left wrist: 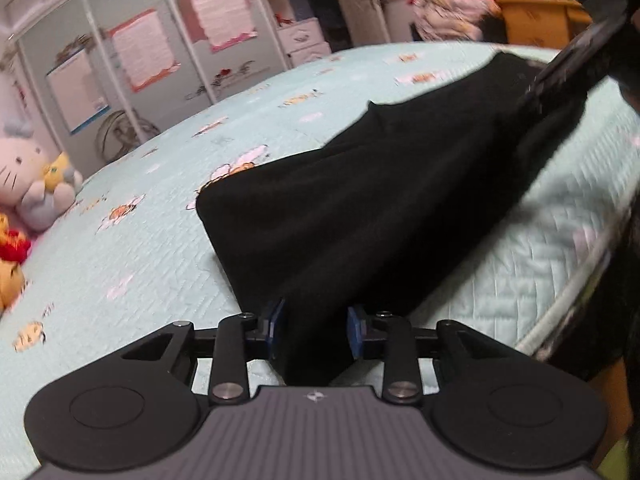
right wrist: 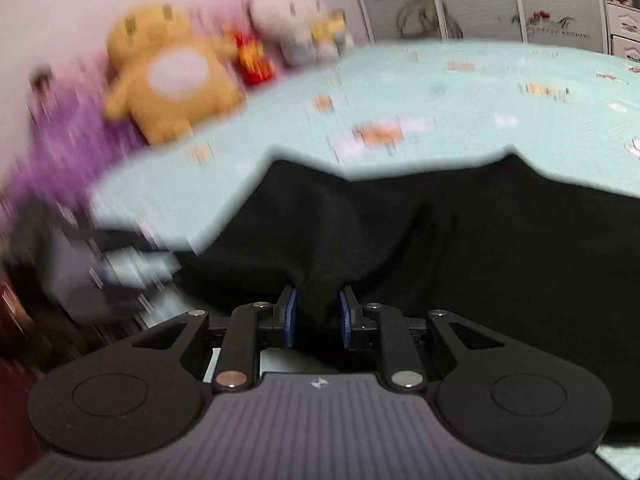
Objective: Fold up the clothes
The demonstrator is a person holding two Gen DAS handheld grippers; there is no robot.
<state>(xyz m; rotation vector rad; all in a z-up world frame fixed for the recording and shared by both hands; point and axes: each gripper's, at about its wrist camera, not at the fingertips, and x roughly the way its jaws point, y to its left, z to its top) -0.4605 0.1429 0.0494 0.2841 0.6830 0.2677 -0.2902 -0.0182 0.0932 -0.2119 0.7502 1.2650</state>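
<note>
A black garment (left wrist: 360, 208) lies across the mint quilted bedspread (left wrist: 140, 260), raised at both near ends. In the left wrist view my left gripper (left wrist: 316, 330) is shut on a bunched fold of it, the cloth filling the gap between the blue pads (left wrist: 276, 326). The right gripper (left wrist: 536, 96) shows at the upper right, reaching down onto the garment's far end. In the right wrist view the right gripper (right wrist: 318, 316) is shut on another bunched edge of the black garment (right wrist: 460, 240), with cloth pinched between its blue pads (right wrist: 291, 316). That view is blurred.
Plush toys sit along the bed's far side: a white cat (left wrist: 20, 168), a yellow bear (right wrist: 168, 76) and a small red one (right wrist: 254, 56). A mirrored wardrobe (left wrist: 152, 52) stands behind the bed. The bed's edge (left wrist: 572, 292) runs at the right.
</note>
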